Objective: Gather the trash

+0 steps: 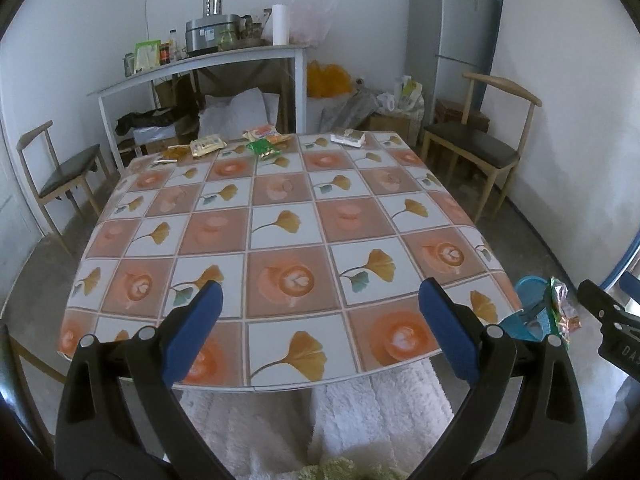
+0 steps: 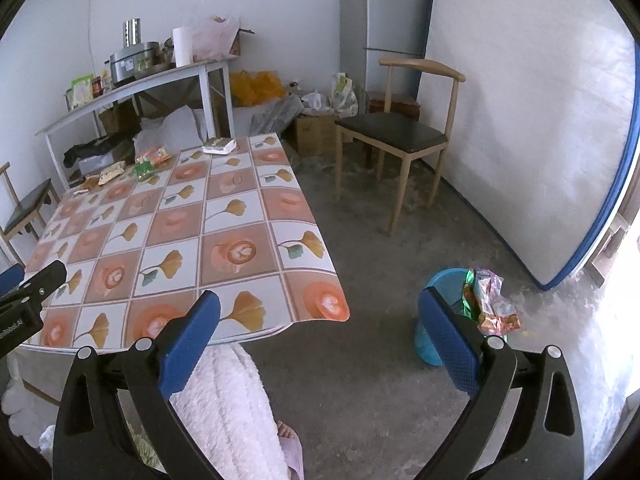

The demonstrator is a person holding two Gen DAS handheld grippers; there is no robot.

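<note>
Snack wrappers lie along the far edge of the patterned table: a yellow one, a green one, an orange one and a white flat pack. The same row appears in the right wrist view, with the green wrapper and the white pack. A blue bin stands on the floor right of the table, with shiny wrappers sticking out of it. My left gripper hangs open over the near table edge, holding nothing. My right gripper is open and empty above the floor, left of the bin.
Wooden chairs stand right and left of the table. Behind it are a cluttered white shelf table, bags and boxes, and a fridge. A mattress leans on the right wall. A person's fluffy white-clad legs sit below.
</note>
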